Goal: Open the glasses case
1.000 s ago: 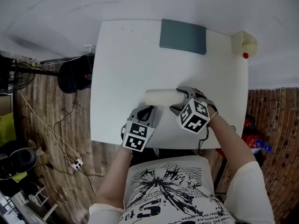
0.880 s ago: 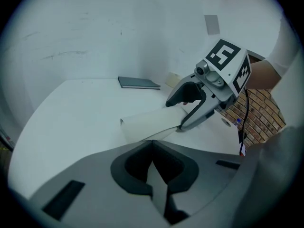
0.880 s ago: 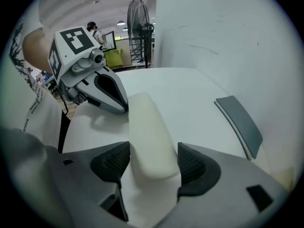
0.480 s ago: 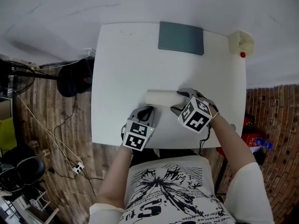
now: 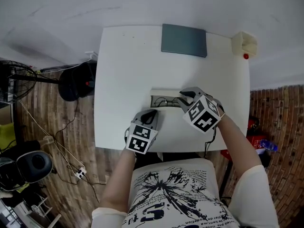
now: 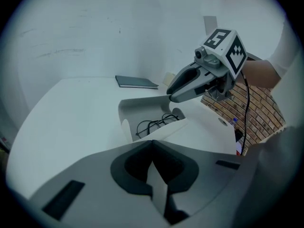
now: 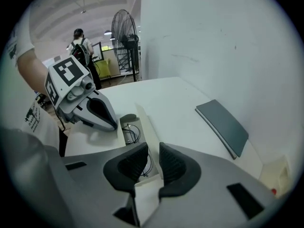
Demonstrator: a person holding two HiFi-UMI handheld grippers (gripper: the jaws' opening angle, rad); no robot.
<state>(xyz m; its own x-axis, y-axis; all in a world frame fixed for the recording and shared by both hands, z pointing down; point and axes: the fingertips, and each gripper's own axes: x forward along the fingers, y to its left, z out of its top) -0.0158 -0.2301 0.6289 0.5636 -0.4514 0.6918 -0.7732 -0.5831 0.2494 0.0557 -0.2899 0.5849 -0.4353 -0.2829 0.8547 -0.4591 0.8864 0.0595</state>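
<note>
The white glasses case (image 5: 157, 92) lies open at the middle of the white table (image 5: 123, 65), its lid raised, with thin dark-rimmed glasses (image 5: 167, 101) inside. My right gripper (image 5: 183, 95) is at the case's right end; its jaws are closing, and the lid's thin edge (image 7: 145, 122) is pinched between the pads (image 7: 168, 163). My left gripper (image 5: 151, 113) sits at the case's near side, shut on a thin white flap (image 6: 156, 186) of the case. The left gripper view shows the glasses (image 6: 156, 122) under the right gripper (image 6: 170, 97).
A dark grey notebook (image 5: 184, 40) lies at the table's far edge. A small cream box (image 5: 244, 42) with a red dot sits at the far right corner. A fan and a black round object (image 5: 76, 80) stand on the wooden floor at left. A person (image 7: 78, 44) stands far off.
The case was closed; now its lid stands raised and the glasses show. My right gripper has risen with the lid and narrowed its jaws. The left gripper has kept still.
</note>
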